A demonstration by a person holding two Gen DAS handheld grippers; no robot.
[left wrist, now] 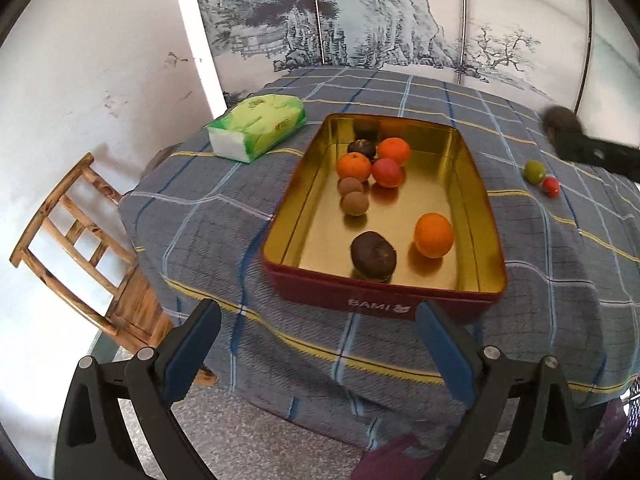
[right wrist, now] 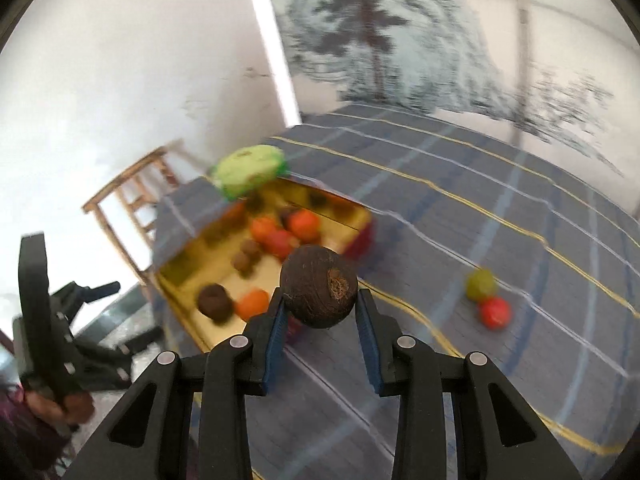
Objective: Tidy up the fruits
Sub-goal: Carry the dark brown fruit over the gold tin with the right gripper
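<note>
The step in hand is a carry. The right gripper (right wrist: 320,300) has its jaws closed on a dark brown fruit (right wrist: 319,286), round and rough-skinned with a pale scar on one side, held clear of the worktop (right wrist: 520,216) just short of the tin's near right corner. The tin (left wrist: 360,300), red outside and gold inside, sits toward the worktop's left half, its near wall close to the front edge; it already holds a cluster of orange, red and brown fruits at its far end, plus one orange fruit (left wrist: 434,235) and another dark fruit (left wrist: 373,255) near the front wall.

The left gripper (left wrist: 318,340) hangs off the front edge, before the tin, with its jaws spread wide and nothing between them.

Next, I judge, the right hand must bring its fruit over the tin's rim and open above a bare patch of gold floor (the middle looks free). After that, two fruits remain out on the cloth toward the right edge: a green fruit (left wrist: 535,172) and a small red fruit (left wrist: 551,187), touching or nearly so.
</note>
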